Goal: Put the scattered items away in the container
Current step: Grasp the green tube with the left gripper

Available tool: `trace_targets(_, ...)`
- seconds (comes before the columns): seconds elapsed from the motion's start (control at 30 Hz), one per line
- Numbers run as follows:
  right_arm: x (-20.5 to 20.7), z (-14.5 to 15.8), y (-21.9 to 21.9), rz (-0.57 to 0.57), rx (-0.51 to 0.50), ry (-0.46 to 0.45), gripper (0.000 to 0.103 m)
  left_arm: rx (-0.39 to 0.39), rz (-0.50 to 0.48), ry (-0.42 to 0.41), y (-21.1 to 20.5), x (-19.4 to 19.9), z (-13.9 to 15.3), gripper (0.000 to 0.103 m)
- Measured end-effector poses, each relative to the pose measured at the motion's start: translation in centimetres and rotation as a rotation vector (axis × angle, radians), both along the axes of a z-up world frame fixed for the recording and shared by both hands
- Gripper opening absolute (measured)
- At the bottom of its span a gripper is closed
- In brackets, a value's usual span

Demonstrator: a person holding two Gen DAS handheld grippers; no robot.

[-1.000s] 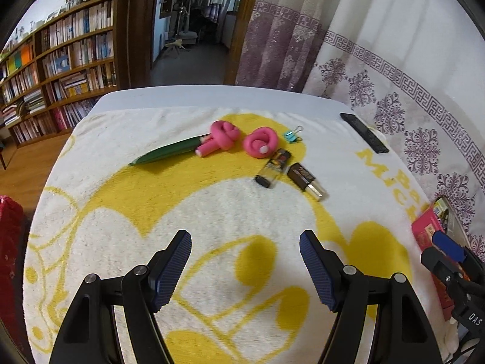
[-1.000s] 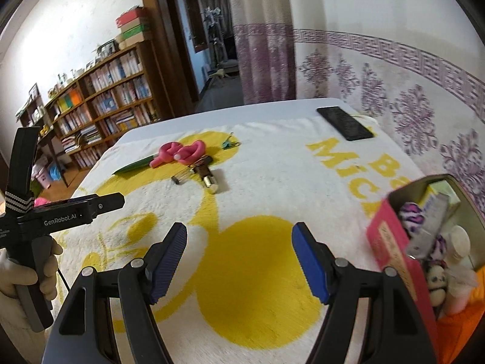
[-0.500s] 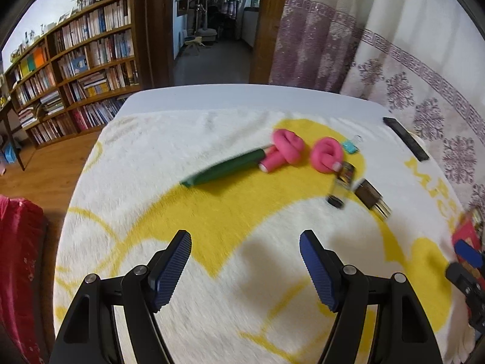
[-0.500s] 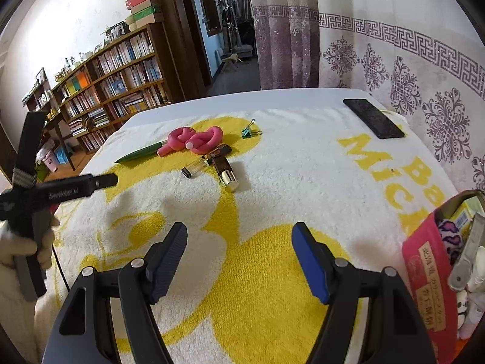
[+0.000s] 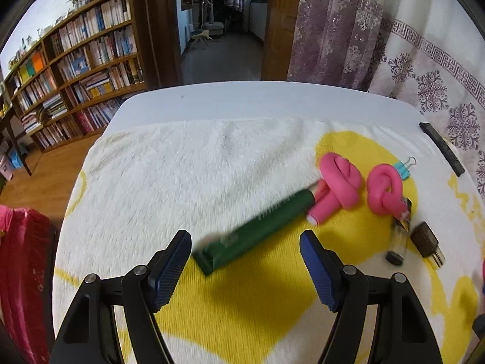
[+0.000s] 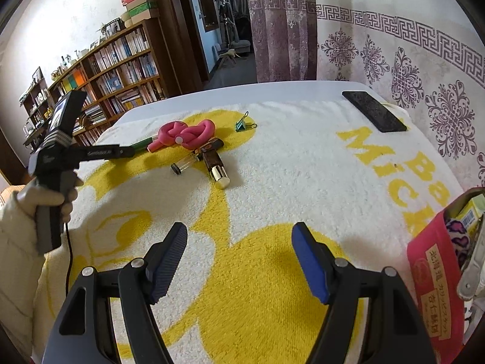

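A dark green tube (image 5: 257,230) lies slantwise on the yellow-and-white towel (image 5: 197,176), its near end just beyond my open left gripper (image 5: 245,261). Right of it lie two knotted pink foam curlers (image 5: 341,188) (image 5: 385,191), a teal binder clip (image 5: 404,166), a clear small bottle (image 5: 398,239) and a brown lipstick (image 5: 427,242). In the right wrist view the same cluster (image 6: 188,135) lies far ahead and left. My right gripper (image 6: 239,261) is open and empty over the towel. The pink container (image 6: 436,276), holding several items, stands at its right.
A black phone (image 6: 372,115) lies at the towel's far right corner. The left gripper's handle and gloved hand (image 6: 51,188) show at left in the right wrist view. A bookshelf (image 5: 75,69) and a doorway stand behind the table. Patterned curtains (image 5: 424,75) hang at right.
My left gripper has moved forward and left toward the green tube, which now lies just beyond its fingers. My right gripper has drawn slightly away from the container. Both stay open.
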State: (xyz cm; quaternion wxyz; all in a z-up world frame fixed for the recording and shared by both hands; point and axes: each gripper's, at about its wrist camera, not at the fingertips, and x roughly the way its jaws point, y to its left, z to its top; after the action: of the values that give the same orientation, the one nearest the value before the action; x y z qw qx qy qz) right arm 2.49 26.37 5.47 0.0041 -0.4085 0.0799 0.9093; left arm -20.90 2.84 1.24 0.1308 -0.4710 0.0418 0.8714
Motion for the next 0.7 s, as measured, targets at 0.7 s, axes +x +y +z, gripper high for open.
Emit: trace_targets(0.7,-0.3,-1.0,0.5,-0.006,-0.029,-0.006,0.075,0.006,-0.177,-0.021,4.7,1.7,0.0,0.076)
